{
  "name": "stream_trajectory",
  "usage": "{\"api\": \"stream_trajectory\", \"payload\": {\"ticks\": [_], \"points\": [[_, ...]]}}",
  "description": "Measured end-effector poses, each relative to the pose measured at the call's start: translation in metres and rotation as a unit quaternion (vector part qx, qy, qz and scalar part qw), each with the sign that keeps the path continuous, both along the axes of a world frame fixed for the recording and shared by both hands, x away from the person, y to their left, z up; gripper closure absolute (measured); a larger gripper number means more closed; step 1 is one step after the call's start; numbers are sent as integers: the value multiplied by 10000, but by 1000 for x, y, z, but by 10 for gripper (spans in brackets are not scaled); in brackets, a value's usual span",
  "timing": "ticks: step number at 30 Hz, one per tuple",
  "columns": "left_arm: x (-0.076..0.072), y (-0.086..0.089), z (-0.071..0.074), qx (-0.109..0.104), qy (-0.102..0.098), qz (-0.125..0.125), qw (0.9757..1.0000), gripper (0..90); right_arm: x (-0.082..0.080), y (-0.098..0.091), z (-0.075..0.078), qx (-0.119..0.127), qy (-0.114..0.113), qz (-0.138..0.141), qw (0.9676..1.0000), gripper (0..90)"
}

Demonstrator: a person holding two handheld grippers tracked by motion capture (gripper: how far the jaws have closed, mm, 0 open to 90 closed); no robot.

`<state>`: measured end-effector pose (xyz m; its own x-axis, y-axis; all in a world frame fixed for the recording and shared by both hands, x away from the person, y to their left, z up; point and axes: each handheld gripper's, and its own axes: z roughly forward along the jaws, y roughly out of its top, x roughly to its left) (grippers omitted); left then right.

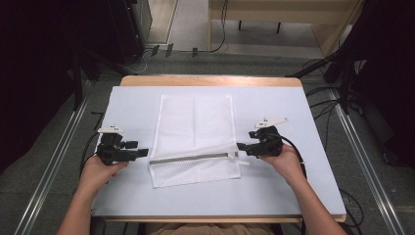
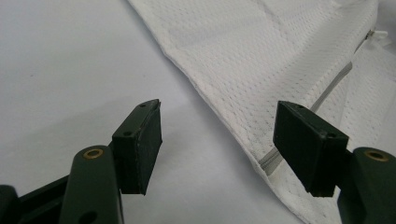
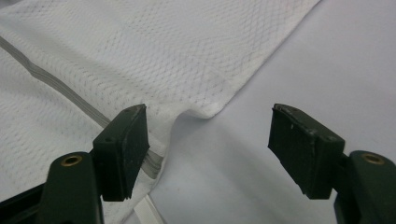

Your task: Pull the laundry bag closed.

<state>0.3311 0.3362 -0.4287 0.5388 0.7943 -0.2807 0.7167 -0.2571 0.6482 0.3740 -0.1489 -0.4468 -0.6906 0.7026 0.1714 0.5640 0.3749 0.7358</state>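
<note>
The mesh bag lies flat on the bench, light, limp, apt to sag. Both tools, left and right, gape empty at the ends of its zipper, the firmest hold.

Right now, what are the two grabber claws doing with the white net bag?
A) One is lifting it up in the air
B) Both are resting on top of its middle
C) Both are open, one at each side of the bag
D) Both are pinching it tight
C: the left gripper and right gripper stand with jaws wide apart at either side of the mesh bag, which lies flat on the table, nothing pinched.
</note>
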Motion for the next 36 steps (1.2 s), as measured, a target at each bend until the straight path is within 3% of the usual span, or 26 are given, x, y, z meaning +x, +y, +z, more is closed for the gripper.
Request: {"api": "stream_trajectory", "payload": {"ticks": [11, 16, 25, 36], "points": [[1, 7, -1, 18, -8, 151, 9999, 321, 4, -18, -1, -195, -173, -97, 9996, 280], [2, 11, -2, 56, 0, 244, 9997, 321, 4, -28, -3, -279, -239, -49, 9993, 225], [5, 17, -6, 82, 42, 474, 9988, 294, 9, -36, -6, -312, -122, -236, 9992, 224], [6, 16, -12, 307, 101, 507, 9982, 280, 11, -37, -10, -400, -31, -285, 9988, 225]]}}
